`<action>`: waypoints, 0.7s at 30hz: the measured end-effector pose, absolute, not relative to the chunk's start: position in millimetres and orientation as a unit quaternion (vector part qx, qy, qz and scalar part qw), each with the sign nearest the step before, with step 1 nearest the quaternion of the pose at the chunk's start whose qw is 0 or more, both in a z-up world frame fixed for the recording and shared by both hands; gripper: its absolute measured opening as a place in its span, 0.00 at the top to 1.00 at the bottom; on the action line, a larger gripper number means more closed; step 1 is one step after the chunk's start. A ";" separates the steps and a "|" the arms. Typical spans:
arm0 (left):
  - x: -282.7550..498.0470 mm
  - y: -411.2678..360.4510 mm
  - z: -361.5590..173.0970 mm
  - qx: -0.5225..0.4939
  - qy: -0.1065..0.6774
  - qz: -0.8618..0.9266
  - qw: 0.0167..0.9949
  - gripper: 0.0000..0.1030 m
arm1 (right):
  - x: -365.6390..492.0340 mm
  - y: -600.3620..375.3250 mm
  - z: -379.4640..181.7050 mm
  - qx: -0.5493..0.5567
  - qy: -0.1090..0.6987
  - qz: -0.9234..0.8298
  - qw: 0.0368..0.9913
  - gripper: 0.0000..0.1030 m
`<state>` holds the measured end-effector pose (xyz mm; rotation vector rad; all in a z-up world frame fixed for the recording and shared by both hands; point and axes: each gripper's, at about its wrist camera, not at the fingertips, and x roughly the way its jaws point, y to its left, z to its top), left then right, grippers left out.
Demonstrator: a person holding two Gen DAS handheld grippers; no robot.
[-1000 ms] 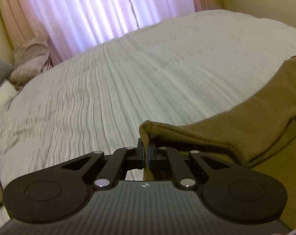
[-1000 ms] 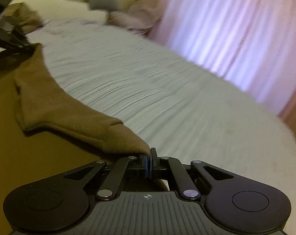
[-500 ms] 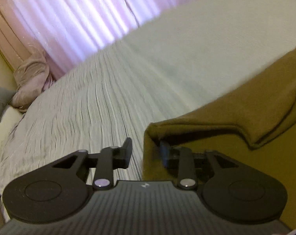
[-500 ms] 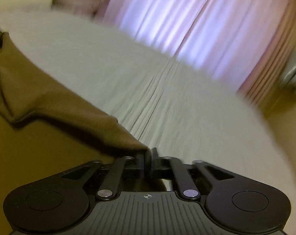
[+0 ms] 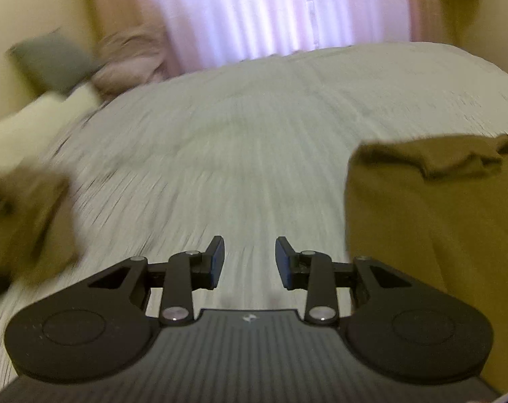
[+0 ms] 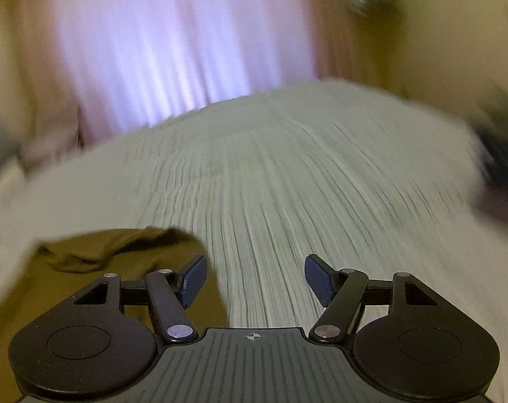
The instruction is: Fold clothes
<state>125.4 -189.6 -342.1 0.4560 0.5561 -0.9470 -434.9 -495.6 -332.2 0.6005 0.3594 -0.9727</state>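
We saw both claws spread wide and empty over the bed. The left gripper (image 5: 249,257) had its jaws parted with only the pale ribbed bedspread (image 5: 240,154) showing in the gap; nothing was pinched. The brown garment (image 5: 432,221) lay flat on the bedspread to the right of that claw, its near edge just beside the right finger's linkage but not between the fingers, with a rumpled fold along its far edge. A second brownish lump (image 5: 22,225) sat at the left side of that view, too blurred for us to say what it was. A grey pillow (image 5: 52,63) and a cream pillow (image 5: 35,124) were at the far left, with pink curtains (image 5: 274,10) behind the bed. In the right wrist view, the right gripper (image 6: 255,277) was likewise opened wide, bare bedspread (image 6: 304,174) between its blue-padded fingers (image 6: 193,278). The garment (image 6: 96,268) lay to the left of this claw, under and behind the left finger, its corner reaching toward the gap but not gripped. Whether the left finger touched the cloth we could not tell. A dark blurred object (image 6: 502,164) at the right edge was unreadable. Both views were heavily motion-smeared.
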 end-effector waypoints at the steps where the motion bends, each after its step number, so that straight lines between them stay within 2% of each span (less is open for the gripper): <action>1: 116.5 -162.6 -341.7 0.201 0.275 -0.441 0.830 0.72 | -464.6 -471.3 -335.3 0.320 0.148 -0.458 0.816 0.34; 3: 98.8 -108.6 -341.0 0.174 0.300 -0.432 0.833 0.72 | -510.3 -418.7 -351.7 0.404 0.114 -0.452 0.787 0.34; 7: 55.3 -27.5 -348.2 0.059 0.360 -0.429 0.826 0.72 | -569.6 -335.8 -385.7 0.547 0.057 -0.425 0.719 0.34; 12: 32.4 20.2 -353.8 -0.028 0.404 -0.416 0.814 0.74 | -571.0 -320.4 -404.2 0.604 -0.009 -0.395 0.693 0.35; 13: 30.7 25.4 -352.7 -0.035 0.407 -0.411 0.815 0.74 | -567.3 -322.7 -404.7 0.607 -0.009 -0.397 0.689 0.44; 14: 29.9 28.7 -351.8 -0.042 0.409 -0.409 0.815 0.74 | -563.1 -325.4 -406.6 0.611 -0.010 -0.396 0.686 0.57; 15: 29.3 31.6 -351.0 -0.050 0.411 -0.408 0.814 0.74 | -559.2 -327.8 -411.4 0.616 -0.012 -0.393 0.683 0.61; 16: 28.8 35.6 -350.8 -0.061 0.414 -0.404 0.813 0.74 | -555.4 -330.7 -416.8 0.624 -0.010 -0.395 0.674 0.76; 17: 30.2 38.4 -350.7 -0.070 0.417 -0.402 0.812 0.73 | -552.1 -333.6 -421.0 0.628 -0.003 -0.400 0.667 0.95; 18: 32.0 41.0 -350.5 -0.078 0.420 -0.399 0.811 0.73 | -549.5 -336.3 -421.3 0.624 0.007 -0.407 0.667 0.99; 21: 37.4 48.8 -350.0 -0.102 0.427 -0.392 0.808 0.71 | -550.4 -342.5 -398.7 0.553 0.030 -0.453 0.699 0.99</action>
